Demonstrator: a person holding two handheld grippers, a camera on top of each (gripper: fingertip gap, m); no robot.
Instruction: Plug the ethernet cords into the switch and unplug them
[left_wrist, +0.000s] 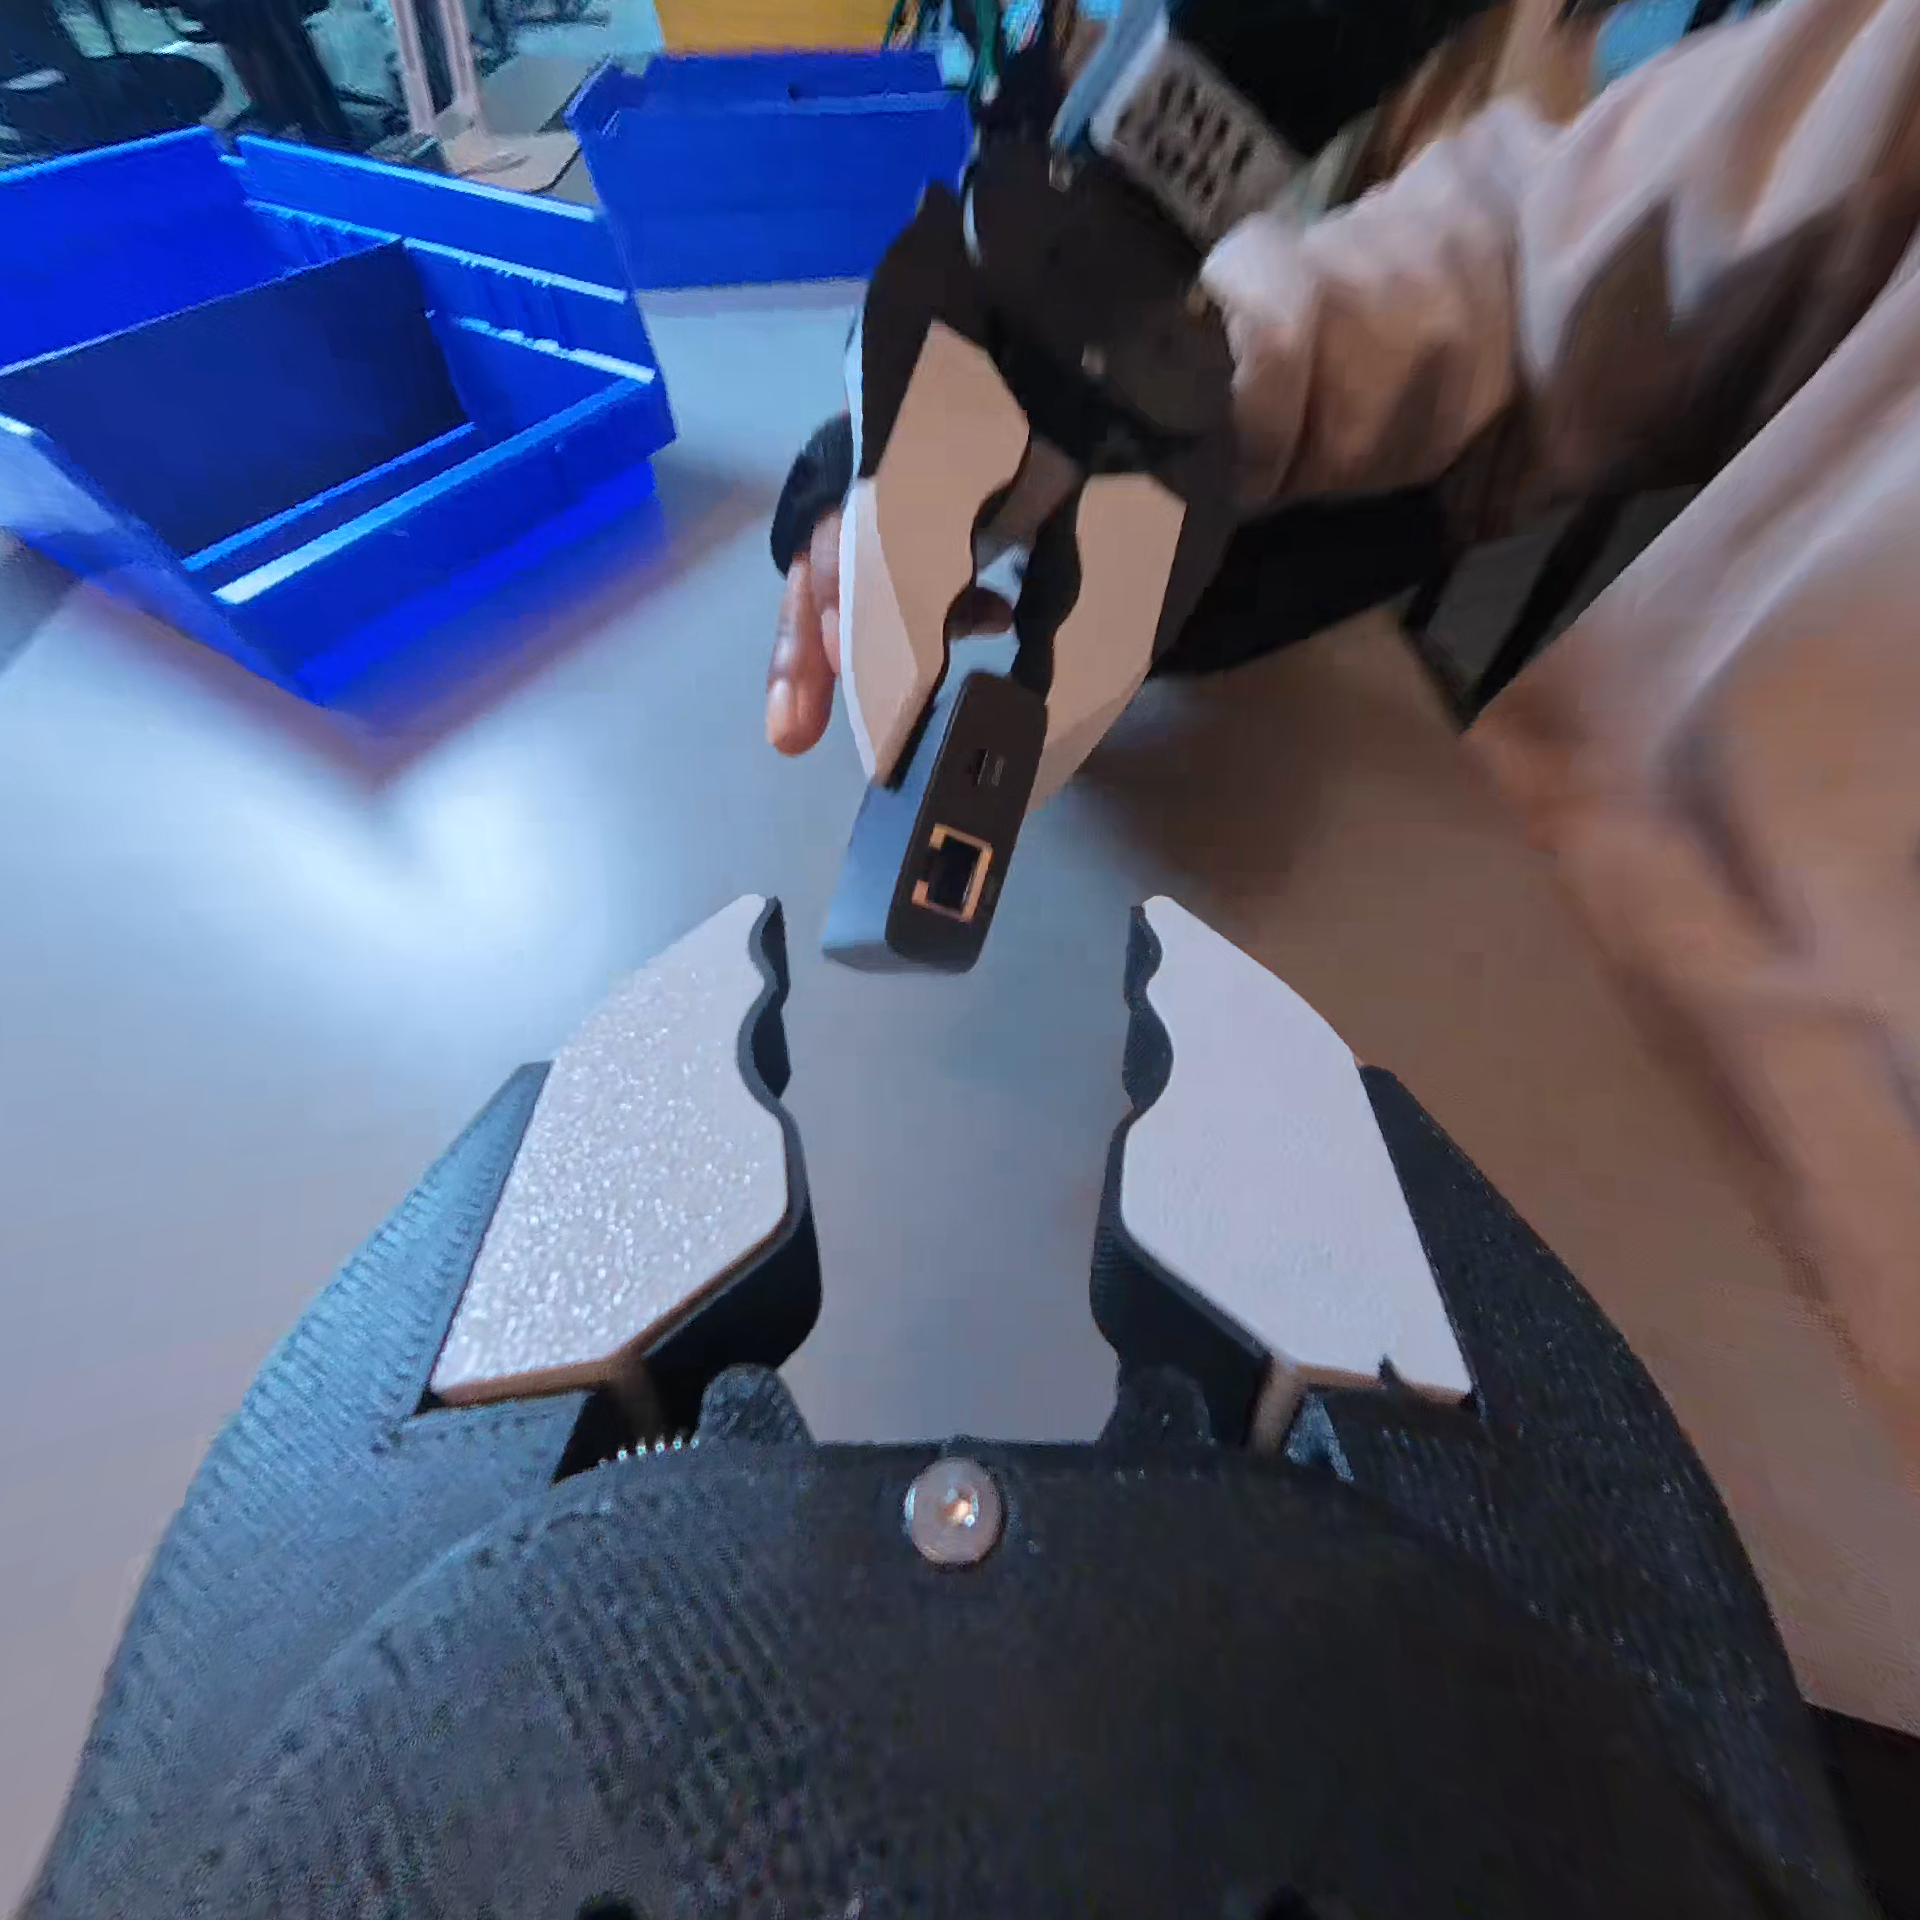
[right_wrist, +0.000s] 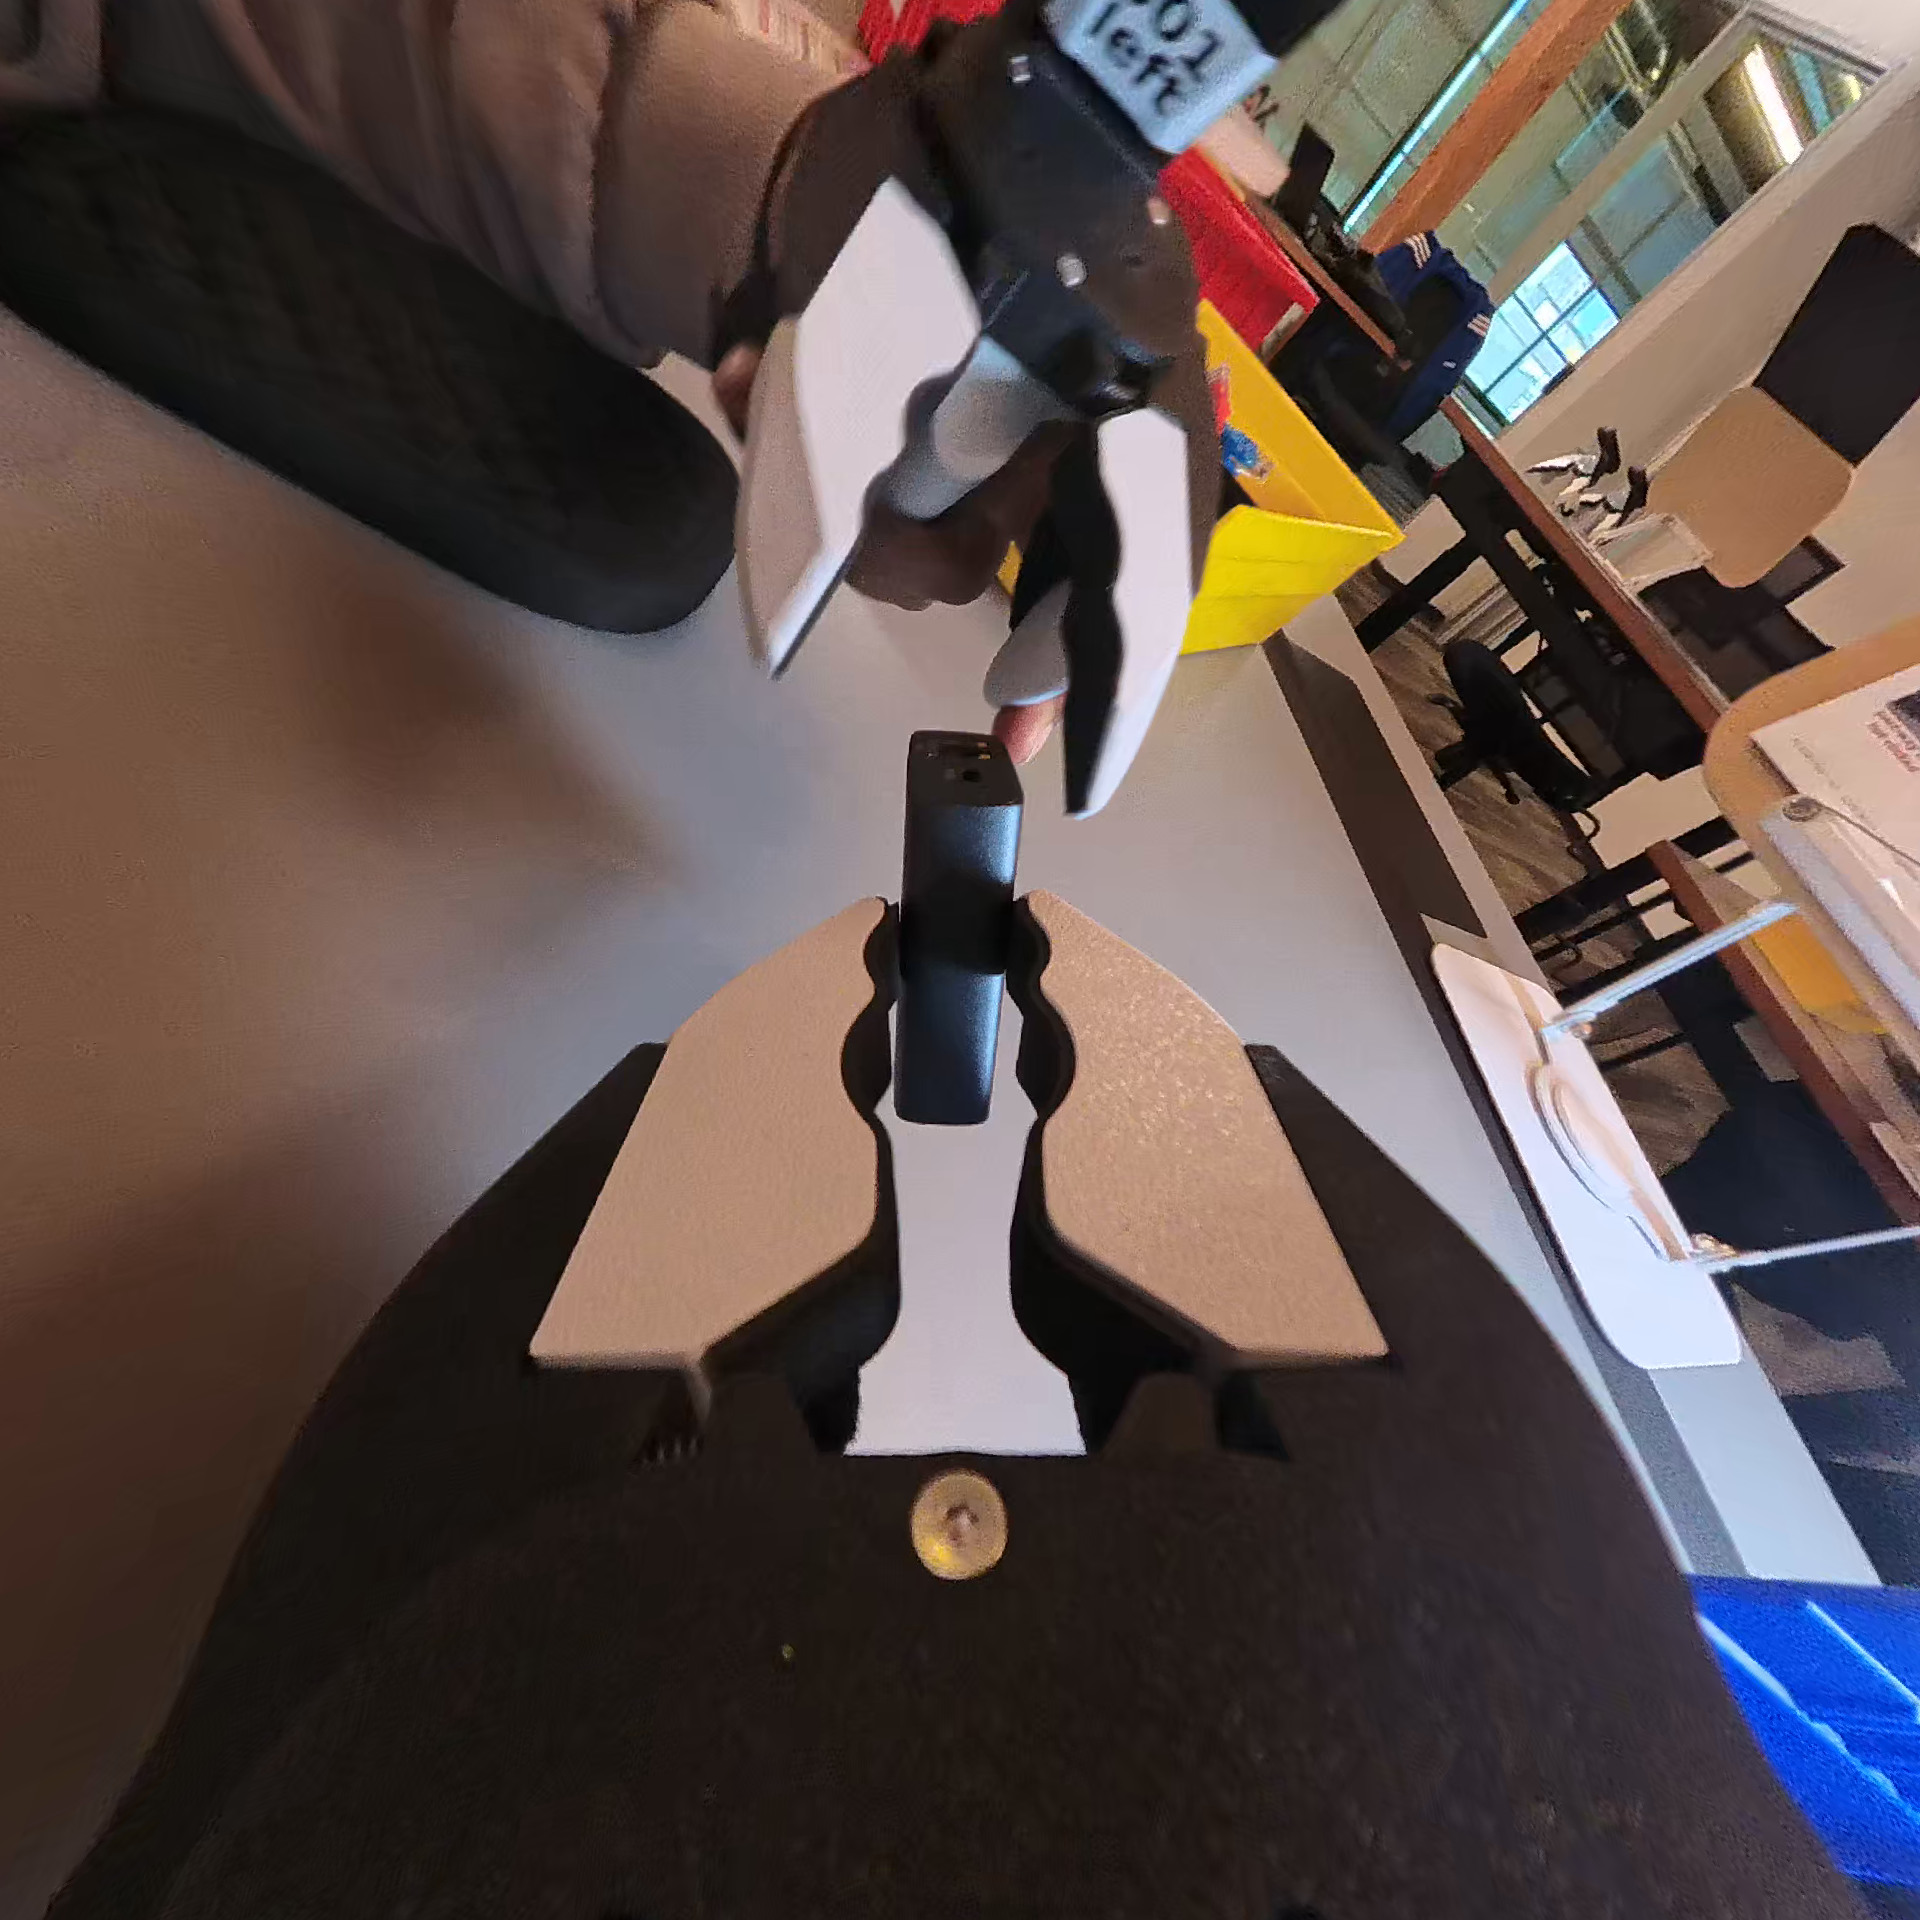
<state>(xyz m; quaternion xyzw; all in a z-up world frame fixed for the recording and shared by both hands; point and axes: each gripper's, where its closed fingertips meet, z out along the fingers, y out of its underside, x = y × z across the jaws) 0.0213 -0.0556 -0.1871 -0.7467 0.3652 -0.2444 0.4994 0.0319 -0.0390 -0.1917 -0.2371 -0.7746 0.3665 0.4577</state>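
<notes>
Directly ahead of the left claw (left_wrist: 956, 914), whose jaws stand apart and empty, the switch (left_wrist: 940, 831) hangs above the tabletop (left_wrist: 312, 935), clamped at its far end by the right claw (right_wrist: 954, 914). Its long axis points port-first toward the left claw. No ethernet cord is visible.

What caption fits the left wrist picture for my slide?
Open left tool faces a small dark switch gripped by the right tool.

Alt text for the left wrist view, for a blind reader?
The right tool holds a small dark switch above a grey table, its port facing the open, empty left tool. Blue bins sit behind.
</notes>
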